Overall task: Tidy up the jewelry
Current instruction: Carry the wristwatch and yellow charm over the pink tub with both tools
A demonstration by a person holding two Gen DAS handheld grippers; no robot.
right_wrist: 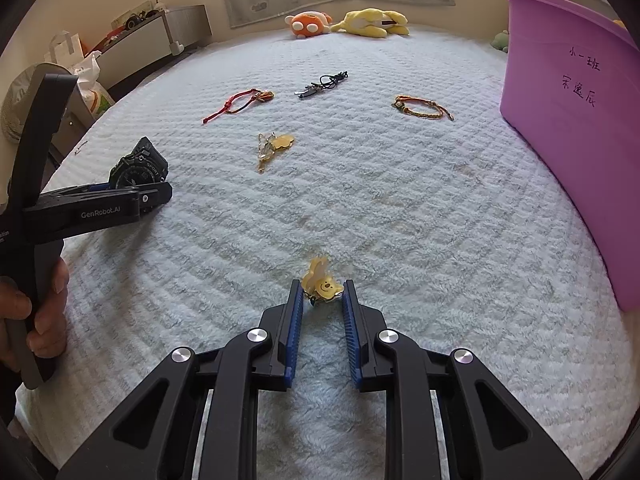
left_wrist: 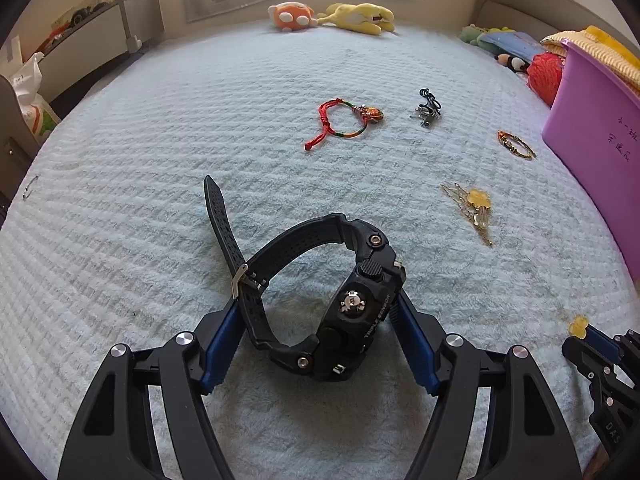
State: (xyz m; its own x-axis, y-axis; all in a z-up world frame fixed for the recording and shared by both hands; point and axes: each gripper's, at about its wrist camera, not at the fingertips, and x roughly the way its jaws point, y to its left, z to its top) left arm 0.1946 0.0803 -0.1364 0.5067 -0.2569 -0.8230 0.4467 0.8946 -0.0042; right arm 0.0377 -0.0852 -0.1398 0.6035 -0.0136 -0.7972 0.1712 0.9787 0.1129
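Note:
A chunky black watch (left_wrist: 352, 312) stands on its side on the pale blue blanket (left_wrist: 160, 200). My left gripper (left_wrist: 318, 304) is shut on it, one blue pad against the strap and the other against the case. The right wrist view shows the same watch (right_wrist: 140, 168) at the left, in the left gripper (right_wrist: 154, 196). My right gripper (right_wrist: 323, 286) is shut on a small yellow bear charm (right_wrist: 324, 285) that rests on the blanket. In the left wrist view this charm (left_wrist: 579, 326) peeks from the right gripper (left_wrist: 590, 338) at the right edge.
Further out on the blanket lie a red cord bracelet (left_wrist: 342, 122), a black-cord metal charm (left_wrist: 428, 110), a gold braided bracelet (left_wrist: 516, 145) and a yellow charm on a gold chain (left_wrist: 474, 208). A purple bin (right_wrist: 568, 120) stands at the right. Plush toys (right_wrist: 348, 22) sit at the far edge.

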